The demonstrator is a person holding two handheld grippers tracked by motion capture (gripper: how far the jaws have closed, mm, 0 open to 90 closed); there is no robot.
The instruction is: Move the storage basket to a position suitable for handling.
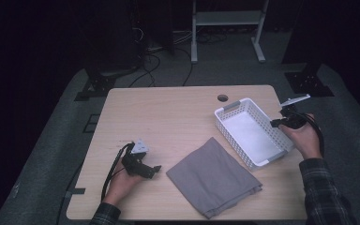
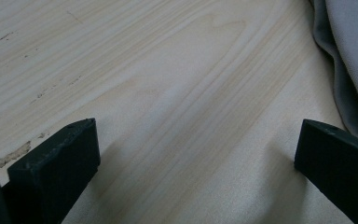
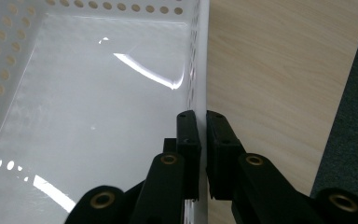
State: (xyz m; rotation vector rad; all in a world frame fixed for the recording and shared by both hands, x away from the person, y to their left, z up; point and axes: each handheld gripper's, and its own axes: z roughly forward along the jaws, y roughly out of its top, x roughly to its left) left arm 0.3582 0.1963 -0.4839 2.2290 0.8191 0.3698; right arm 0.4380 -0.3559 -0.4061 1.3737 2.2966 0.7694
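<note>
High view first, and we read it from the left: our left hand (image 1: 122, 180) holds the left gripper (image 1: 151, 171) low over the wooden table (image 1: 168, 117), near the front left part of the top, with its cable looping back toward the wrist. Left gripper view shows us its two black jaws standing wide apart with only bare wood grain between them; nothing is held. Just beyond the jaw on that view's right lies the folded edge of the grey cloth (image 2: 349, 60).

Moving right in the high view, we see the grey cloth (image 1: 213, 178) lying flat and folded near the table's front edge, between the two hands and just beside the near corner of the white basket (image 1: 225, 123). The basket sits on the right part of the table, set at an angle, with perforated walls and nothing inside that we can see.

At the far right, our right hand (image 1: 304, 136) brings the right gripper (image 1: 276, 123) to the basket's right wall. Right gripper view shows us the jaws drawn narrow, one inside and one outside the white basket (image 3: 98, 93), clamped on its wall.
</note>
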